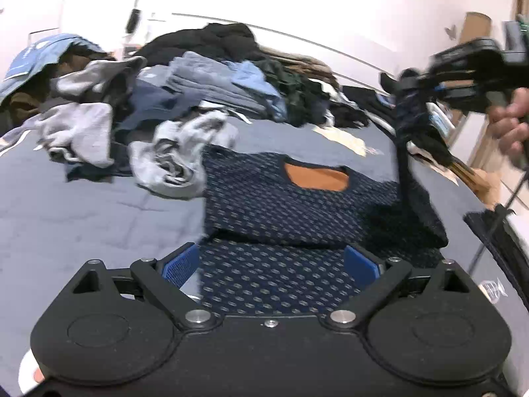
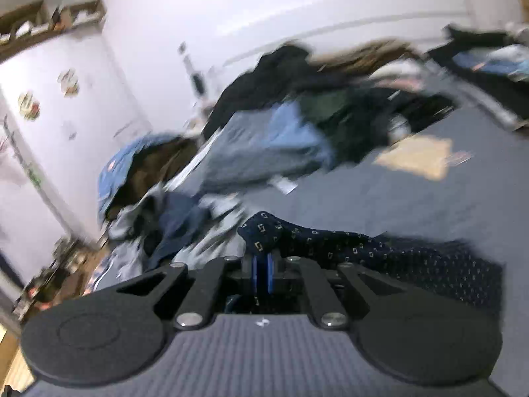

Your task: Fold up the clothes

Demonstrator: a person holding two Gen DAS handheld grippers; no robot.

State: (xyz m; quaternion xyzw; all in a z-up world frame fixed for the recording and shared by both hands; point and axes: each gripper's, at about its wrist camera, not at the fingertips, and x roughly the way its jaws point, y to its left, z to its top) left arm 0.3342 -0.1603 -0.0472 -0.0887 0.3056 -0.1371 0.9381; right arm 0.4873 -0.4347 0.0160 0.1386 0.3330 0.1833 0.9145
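A bed with a grey-blue quilt (image 1: pixel 82 205) carries the patterned navy shirt (image 1: pixel 281 205) ahead of the left claw and heaped clothes (image 1: pixel 205 79) beyond.

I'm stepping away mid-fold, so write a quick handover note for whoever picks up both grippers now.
Right gripper: shut on the navy patterned sweater, lifting one edge off the bed.
Left gripper: open, poised over the sweater's near part, gripping nothing.
Done: sweater spread on the bed, fold begun.
Left: finish this fold, then the unfolded clothes pile behind.
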